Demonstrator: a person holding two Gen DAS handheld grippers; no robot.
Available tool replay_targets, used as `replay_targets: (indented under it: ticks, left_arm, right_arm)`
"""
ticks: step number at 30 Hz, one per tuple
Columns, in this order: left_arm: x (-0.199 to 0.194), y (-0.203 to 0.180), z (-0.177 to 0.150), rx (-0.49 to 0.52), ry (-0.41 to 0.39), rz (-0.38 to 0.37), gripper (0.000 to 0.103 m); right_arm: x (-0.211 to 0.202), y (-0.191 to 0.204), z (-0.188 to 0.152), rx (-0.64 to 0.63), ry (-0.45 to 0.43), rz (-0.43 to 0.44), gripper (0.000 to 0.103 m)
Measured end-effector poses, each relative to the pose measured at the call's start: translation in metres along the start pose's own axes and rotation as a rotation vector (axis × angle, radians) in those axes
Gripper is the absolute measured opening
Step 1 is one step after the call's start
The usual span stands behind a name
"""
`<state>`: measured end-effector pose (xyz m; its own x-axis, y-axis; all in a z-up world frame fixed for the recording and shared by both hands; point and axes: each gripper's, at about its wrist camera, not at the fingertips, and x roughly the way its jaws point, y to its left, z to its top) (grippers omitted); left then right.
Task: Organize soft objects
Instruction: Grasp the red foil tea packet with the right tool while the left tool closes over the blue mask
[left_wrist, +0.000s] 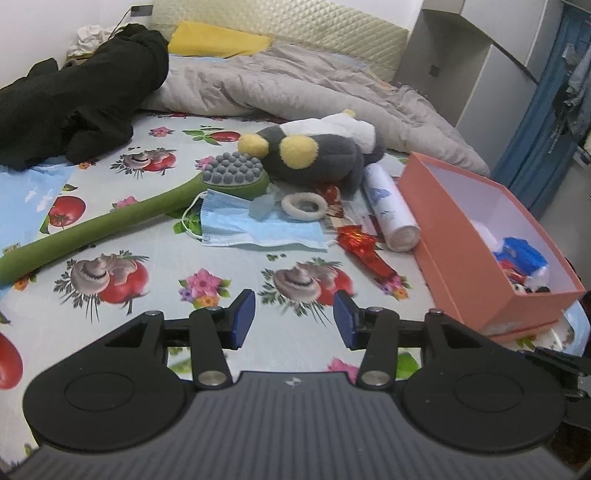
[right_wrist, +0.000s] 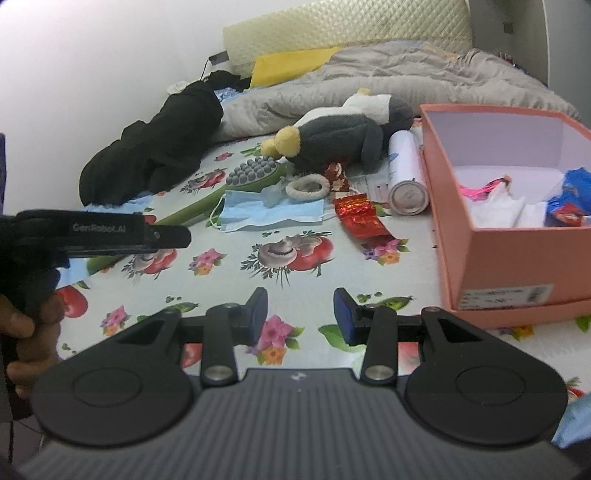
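A grey plush toy (left_wrist: 317, 153) (right_wrist: 332, 138) with yellow ears lies on the patterned bed sheet, in front of a grey quilt. Before it lie a blue face mask (left_wrist: 255, 225) (right_wrist: 266, 212), a white fluffy ring (left_wrist: 304, 206) (right_wrist: 307, 187) and a green massage brush (left_wrist: 122, 218) (right_wrist: 236, 184). An orange box (left_wrist: 476, 236) (right_wrist: 517, 218) stands at the right with soft items inside. My left gripper (left_wrist: 294, 319) is open over bare sheet, well short of the pile. My right gripper (right_wrist: 300, 314) is open too, nothing between its pads.
A white cylinder bottle (left_wrist: 391, 210) (right_wrist: 406, 177) and red foil wrappers (left_wrist: 364, 249) (right_wrist: 360, 216) lie beside the box. Black clothing (left_wrist: 81, 96) (right_wrist: 155, 147) is heaped at the left by the wall. A hand holding the left gripper's black body (right_wrist: 96, 232) shows at the right wrist view's left edge.
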<state>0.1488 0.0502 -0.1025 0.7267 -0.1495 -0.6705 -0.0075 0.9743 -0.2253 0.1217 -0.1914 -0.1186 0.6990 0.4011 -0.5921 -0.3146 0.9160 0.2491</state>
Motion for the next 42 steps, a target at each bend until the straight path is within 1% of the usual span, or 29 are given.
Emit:
replay_targets:
  ticks: [7,13,15,17,23,25,26,30,35,37,40,42]
  left_arm:
    - [0.042,0.017,0.017,-0.028,0.01,0.021,0.054]
    - [0.087,0.031,0.034,-0.023,0.03,0.036,0.054]
    - [0.103,0.033,0.04,-0.007,0.043,0.041,0.058]
    - [0.117,0.035,0.045,0.015,0.05,0.041,0.065]
    - [0.158,0.042,0.058,0.076,0.074,0.024,0.074]
    - [0.17,0.042,0.062,0.097,0.078,0.03,0.079]
    - [0.176,0.043,0.064,0.11,0.08,0.035,0.082]
    - [0.197,0.044,0.07,0.139,0.075,0.028,0.083]
    - [0.221,0.044,0.071,0.218,0.081,0.037,0.083]
    - [0.226,0.043,0.069,0.245,0.089,0.028,0.083]
    - [0.23,0.04,0.065,0.316,0.084,0.034,0.083]
    - [0.23,0.043,0.065,0.298,0.089,0.025,0.081]
  right_arm:
    - [0.047,-0.002,0.017,-0.023,0.029,0.018,0.043]
    - [0.09,-0.011,0.036,-0.06,0.03,-0.034,0.043]
    - [0.103,-0.017,0.043,-0.068,0.032,-0.052,0.043]
    - [0.115,-0.023,0.048,-0.068,0.039,-0.071,0.043]
    - [0.149,-0.038,0.057,-0.087,0.061,-0.129,0.043]
    - [0.157,-0.041,0.059,-0.095,0.069,-0.147,0.05]
    - [0.161,-0.042,0.06,-0.102,0.066,-0.155,0.056]
    - [0.175,-0.044,0.063,-0.126,0.052,-0.182,0.063]
    - [0.193,-0.048,0.062,-0.129,0.068,-0.177,0.063]
    - [0.199,-0.049,0.061,-0.133,0.072,-0.178,0.063]
    - [0.202,-0.05,0.061,-0.132,0.065,-0.169,0.062]
    - [0.203,-0.05,0.062,-0.136,0.07,-0.164,0.062]
